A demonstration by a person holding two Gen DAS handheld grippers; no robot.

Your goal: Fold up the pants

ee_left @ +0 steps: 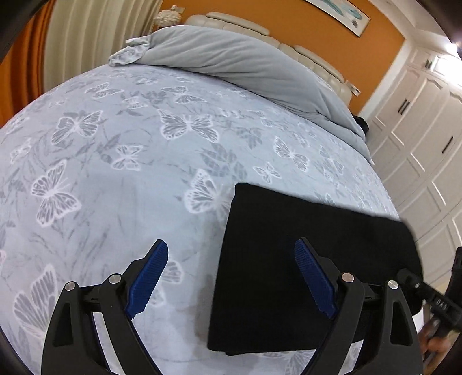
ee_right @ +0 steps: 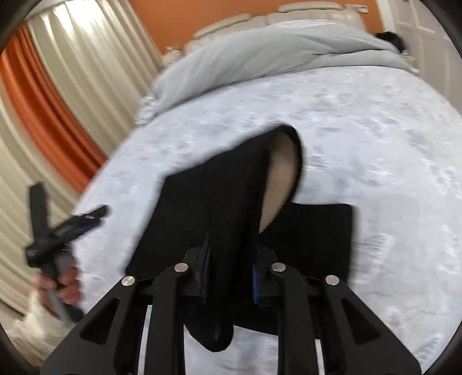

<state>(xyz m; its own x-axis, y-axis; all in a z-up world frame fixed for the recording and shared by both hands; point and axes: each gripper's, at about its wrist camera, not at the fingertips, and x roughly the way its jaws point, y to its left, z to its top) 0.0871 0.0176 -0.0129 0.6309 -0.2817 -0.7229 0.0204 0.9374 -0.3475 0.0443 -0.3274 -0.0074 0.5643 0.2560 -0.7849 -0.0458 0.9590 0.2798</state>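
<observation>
Right gripper (ee_right: 231,277) has its blue-padded black jaws clamped on a bunched edge of the black knit pants (ee_right: 219,207), which lie on the pale blue butterfly-print bedsheet (ee_right: 375,144). The pinched layer stands up off the rest of the garment as a raised flap, and a tan inner lining (ee_right: 281,173) shows inside the curled end. Likely reason for the grip: one layer is lifted so it can be carried across the flat part as the next fold. The right wrist view is motion-blurred, so I cannot tell how many layers sit between the pads.

Left gripper (ee_left: 231,277) is spread wide with nothing in it. It hangs above the sheet at the left edge of the pants (ee_left: 303,259); one blue ribbed pad (ee_left: 150,277) is over bare sheet, the other over the fabric. My read: it is parked clear so the flap has room, and close enough to pin or smooth the edge if needed.

In the left wrist view the pants already form a compact dark rectangle, so the fold looks well advanced. A rumpled grey duvet (ee_left: 231,54) is piled at the cream padded headboard (ee_left: 239,23), well apart from the work area, which leaves flat sheet around the garment.

Risk: the knit looks soft and could slide or drag the lower layers when the flap comes over.
</observation>
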